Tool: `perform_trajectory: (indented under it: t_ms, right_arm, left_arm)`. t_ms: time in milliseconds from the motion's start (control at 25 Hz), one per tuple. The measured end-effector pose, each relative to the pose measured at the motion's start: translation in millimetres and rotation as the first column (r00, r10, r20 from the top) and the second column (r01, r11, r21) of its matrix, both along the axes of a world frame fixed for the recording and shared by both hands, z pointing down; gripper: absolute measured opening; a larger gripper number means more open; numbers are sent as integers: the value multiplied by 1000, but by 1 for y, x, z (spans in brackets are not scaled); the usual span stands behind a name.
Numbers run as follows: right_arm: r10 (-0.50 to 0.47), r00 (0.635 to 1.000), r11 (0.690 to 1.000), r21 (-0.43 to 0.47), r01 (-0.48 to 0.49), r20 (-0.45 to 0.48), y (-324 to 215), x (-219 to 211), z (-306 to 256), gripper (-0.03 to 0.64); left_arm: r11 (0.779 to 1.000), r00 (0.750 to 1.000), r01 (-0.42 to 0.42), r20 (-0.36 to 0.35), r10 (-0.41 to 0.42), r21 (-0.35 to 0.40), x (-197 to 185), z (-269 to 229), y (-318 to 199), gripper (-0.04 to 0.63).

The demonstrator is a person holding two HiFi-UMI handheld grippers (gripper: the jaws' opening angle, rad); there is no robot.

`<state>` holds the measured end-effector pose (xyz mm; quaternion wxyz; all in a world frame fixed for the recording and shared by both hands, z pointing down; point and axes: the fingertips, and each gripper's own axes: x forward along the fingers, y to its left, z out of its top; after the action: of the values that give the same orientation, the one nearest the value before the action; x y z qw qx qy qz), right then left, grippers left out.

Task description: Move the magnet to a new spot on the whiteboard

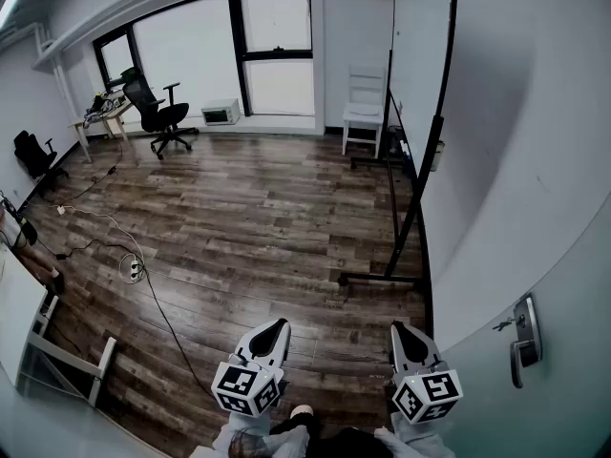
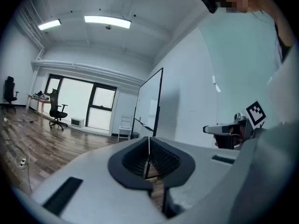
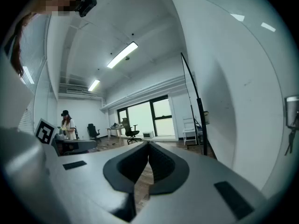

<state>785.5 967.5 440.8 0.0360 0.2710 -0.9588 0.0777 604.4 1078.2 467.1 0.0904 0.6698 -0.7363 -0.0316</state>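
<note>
The whiteboard [image 1: 420, 55] stands on a black wheeled frame along the right wall, seen nearly edge-on. I cannot make out a magnet on it in any view. Both grippers hang low over the wooden floor, well short of the board. My left gripper [image 1: 278, 325] is shut with nothing between its fingers. My right gripper [image 1: 400, 329] is also shut and empty, close to the wall. In the left gripper view the jaws [image 2: 149, 139] meet and point toward the whiteboard [image 2: 150, 101]. In the right gripper view the jaws [image 3: 148, 144] meet, with the board's frame [image 3: 198, 111] ahead to the right.
A white chair [image 1: 365, 103] stands past the board by the window. A black office chair [image 1: 158, 113] and a desk [image 1: 103, 113] sit at the far left. Cables and a power strip [image 1: 132, 270] lie on the floor at left. A door handle [image 1: 523, 342] is at my right. A person [image 3: 67, 125] stands at the back left.
</note>
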Motion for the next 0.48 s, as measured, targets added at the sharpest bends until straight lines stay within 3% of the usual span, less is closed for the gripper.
perform_trajectory:
  t_ms: [480]
  right_arm:
    - [25,1000,1000,-8,-25,7,4,-19,5,28]
  left_arm:
    - [1000,1000,-1,3,1,-16,-22,10,5,15]
